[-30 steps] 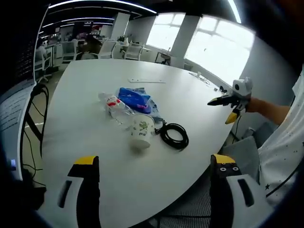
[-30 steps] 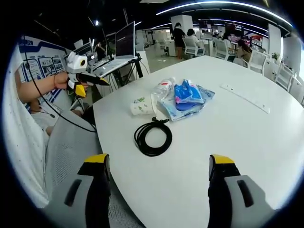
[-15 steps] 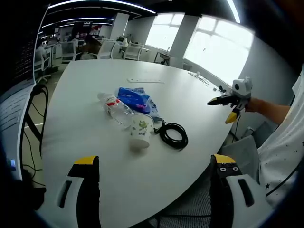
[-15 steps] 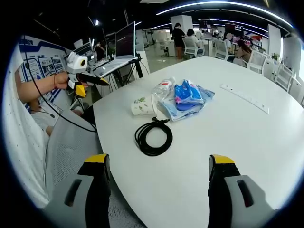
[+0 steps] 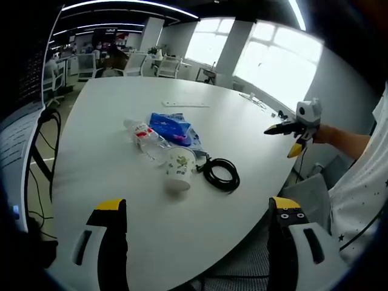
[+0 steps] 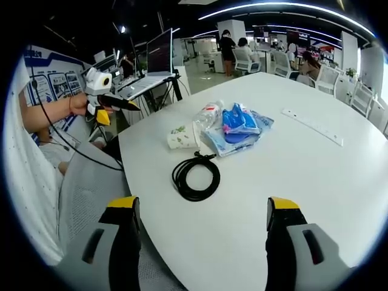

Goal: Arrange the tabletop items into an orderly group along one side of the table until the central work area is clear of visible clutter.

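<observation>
Open-plan office, desks and chairs behind a wide white surface (image 5: 254, 133): over the last second almost nothing has moved, so the tidying has yet to start. Both the left gripper (image 5: 197, 212) and right gripper (image 6: 203, 209) hang back at the near edge, jaws wide and empty. Near the middle, all touching or just beside one another, lie a tipped paper cup (image 5: 180, 168), a clear plastic bottle (image 5: 145, 134), a blue packet (image 5: 171, 126) on clear wrapping and a coiled black cable (image 5: 222, 173)
</observation>
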`<action>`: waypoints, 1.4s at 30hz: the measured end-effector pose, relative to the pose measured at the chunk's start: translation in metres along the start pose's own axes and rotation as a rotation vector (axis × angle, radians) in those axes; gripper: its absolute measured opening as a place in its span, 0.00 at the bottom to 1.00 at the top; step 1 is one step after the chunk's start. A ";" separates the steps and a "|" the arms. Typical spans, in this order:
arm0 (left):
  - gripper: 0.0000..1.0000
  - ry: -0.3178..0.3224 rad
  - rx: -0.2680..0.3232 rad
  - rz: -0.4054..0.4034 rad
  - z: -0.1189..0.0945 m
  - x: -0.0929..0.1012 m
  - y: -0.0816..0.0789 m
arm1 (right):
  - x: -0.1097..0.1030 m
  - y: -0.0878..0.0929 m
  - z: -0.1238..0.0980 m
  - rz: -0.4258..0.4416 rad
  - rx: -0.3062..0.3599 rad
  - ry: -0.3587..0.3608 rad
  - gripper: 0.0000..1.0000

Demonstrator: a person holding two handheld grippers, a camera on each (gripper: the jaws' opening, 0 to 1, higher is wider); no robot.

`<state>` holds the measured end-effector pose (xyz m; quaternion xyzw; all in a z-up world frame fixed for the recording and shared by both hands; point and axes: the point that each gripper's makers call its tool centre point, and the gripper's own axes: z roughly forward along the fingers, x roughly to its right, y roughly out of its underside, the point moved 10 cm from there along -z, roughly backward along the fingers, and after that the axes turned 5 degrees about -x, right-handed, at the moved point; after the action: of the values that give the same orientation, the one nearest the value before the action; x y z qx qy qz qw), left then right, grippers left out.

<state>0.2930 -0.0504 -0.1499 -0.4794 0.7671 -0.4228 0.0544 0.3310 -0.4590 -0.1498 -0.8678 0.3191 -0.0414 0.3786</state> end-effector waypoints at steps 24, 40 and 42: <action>1.00 0.005 0.015 0.013 0.006 -0.013 -0.015 | 0.003 -0.031 0.016 0.032 0.069 -0.026 0.84; 1.00 0.017 0.012 0.059 0.014 -0.026 -0.037 | 0.009 -0.052 0.032 0.055 0.109 -0.040 0.83; 1.00 0.019 0.013 0.061 0.015 -0.027 -0.041 | 0.009 -0.054 0.034 0.061 0.114 -0.043 0.83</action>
<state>0.3431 -0.0455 -0.1392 -0.4512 0.7791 -0.4305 0.0635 0.3772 -0.4152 -0.1386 -0.8354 0.3343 -0.0296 0.4354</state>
